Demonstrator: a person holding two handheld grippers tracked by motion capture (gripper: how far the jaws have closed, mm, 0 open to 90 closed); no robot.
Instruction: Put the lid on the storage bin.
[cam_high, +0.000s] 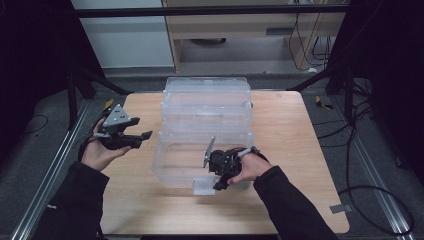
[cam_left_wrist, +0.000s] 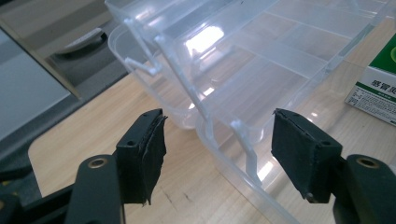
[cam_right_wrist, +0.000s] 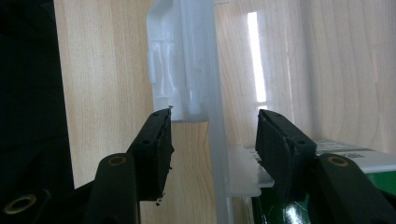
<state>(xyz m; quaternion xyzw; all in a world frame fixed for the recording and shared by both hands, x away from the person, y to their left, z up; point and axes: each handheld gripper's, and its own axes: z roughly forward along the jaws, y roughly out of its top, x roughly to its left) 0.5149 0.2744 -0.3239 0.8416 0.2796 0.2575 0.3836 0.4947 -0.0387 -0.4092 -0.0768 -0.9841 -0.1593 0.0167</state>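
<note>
The right tongs (cam_high: 218, 184) straddle, jaws wide, the clear box's (cam_high: 205, 107) front latch (cam_right_wrist: 175, 70). The left tongs (cam_high: 142, 139) hover wide beside the box, over the desk (cam_high: 290, 130).

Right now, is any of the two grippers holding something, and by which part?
Nothing is held. The left gripper is open beside the clear plastic organizer box; the right gripper is open, jaws either side of its front wall.

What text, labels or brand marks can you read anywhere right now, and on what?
Green and white carton inside the clear plastic organizer box, left gripper view: large printed characters and smaller lines beneath them, all too blurred to read.
Same carton, right gripper view: small print and a code-like strip, too small to read.
No other text is legible.
</note>
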